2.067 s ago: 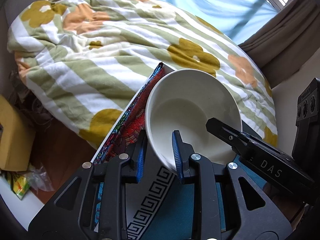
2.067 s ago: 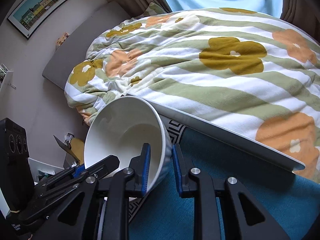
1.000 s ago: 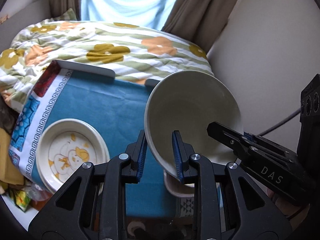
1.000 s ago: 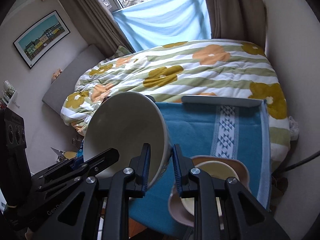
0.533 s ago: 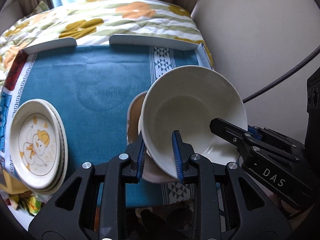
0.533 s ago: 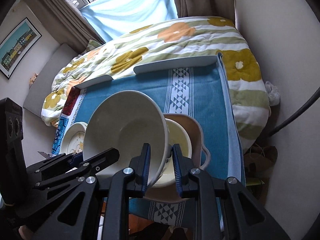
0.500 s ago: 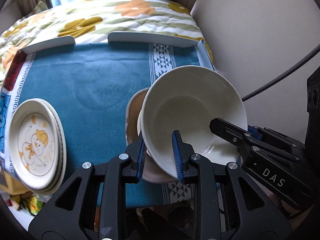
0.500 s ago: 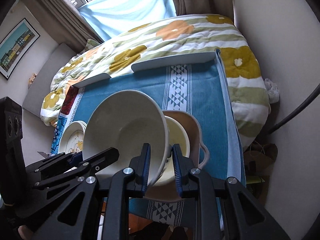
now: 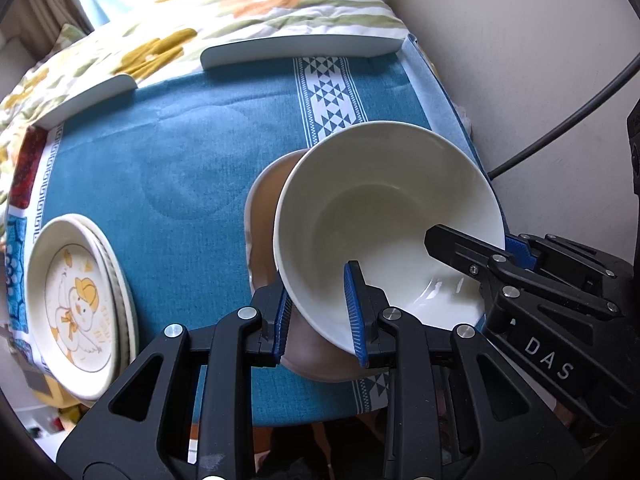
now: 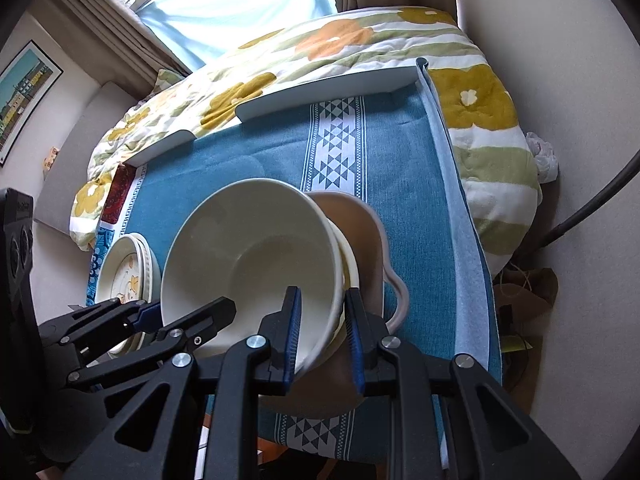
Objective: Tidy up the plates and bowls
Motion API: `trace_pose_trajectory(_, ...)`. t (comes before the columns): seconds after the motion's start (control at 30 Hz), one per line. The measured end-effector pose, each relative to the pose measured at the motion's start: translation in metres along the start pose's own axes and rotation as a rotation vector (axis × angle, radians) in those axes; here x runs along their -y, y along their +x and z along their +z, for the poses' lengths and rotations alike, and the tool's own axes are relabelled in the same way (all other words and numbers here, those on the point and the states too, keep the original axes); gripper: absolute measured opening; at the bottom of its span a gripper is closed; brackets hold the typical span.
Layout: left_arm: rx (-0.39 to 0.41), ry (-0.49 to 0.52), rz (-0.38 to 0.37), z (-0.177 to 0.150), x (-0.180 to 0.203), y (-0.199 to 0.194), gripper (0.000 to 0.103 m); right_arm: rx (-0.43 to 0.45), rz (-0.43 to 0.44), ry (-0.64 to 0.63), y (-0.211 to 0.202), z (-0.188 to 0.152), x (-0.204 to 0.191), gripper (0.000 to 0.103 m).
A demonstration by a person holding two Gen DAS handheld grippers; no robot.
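Both hand-held grippers are nearly shut, pinching opposite sides of the white bowl's (image 9: 384,216) rim, left hand-held gripper (image 9: 318,314) and right hand-held gripper (image 10: 322,330), probably so it stays level. It sits tilted over the tan dish (image 10: 360,232) and smaller bowl (image 10: 349,270) by the tabletop's (image 9: 160,152) right edge, looks like for nesting, while the plates (image 9: 76,300) are stacked at the left edge.

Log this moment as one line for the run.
left gripper: shut on large white ceramic bowl | right gripper: shut on same bowl | bowl: over tan handled dish | stacked duck-print plates: cloth's left edge
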State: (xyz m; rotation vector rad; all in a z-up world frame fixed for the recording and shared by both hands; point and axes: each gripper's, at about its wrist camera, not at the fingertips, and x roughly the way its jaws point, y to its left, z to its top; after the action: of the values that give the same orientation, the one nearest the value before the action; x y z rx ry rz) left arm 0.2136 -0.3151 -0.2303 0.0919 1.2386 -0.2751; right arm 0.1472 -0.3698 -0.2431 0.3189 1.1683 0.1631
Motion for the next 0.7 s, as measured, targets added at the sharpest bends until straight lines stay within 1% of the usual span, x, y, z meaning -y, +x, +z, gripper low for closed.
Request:
trace_pose_trajectory(0.23,-0.005,0.039,0.044,0.001,0.003,0.005,0.022,-0.004,-0.041,-0.042,0.004,0.000,-0.006,0.020)
trace_pose_trajectory(0.33,0.000,0.060,0.065,0.001,0.006,0.007,0.022,-0.006,-0.044,-0.044,0.005,0.001,-0.004,0.020)
trace_pose_trajectory(0.57,-0.010,0.116,0.145,0.003,0.014,0.011,0.024,-0.017,-0.050,-0.028,0.004,0.001,-0.002,0.020)
trace_pose_trajectory(0.7,-0.024,0.117,0.159,0.004,0.014,0.013,0.024,-0.018,-0.048,-0.027,0.003,0.000,-0.002,0.020)
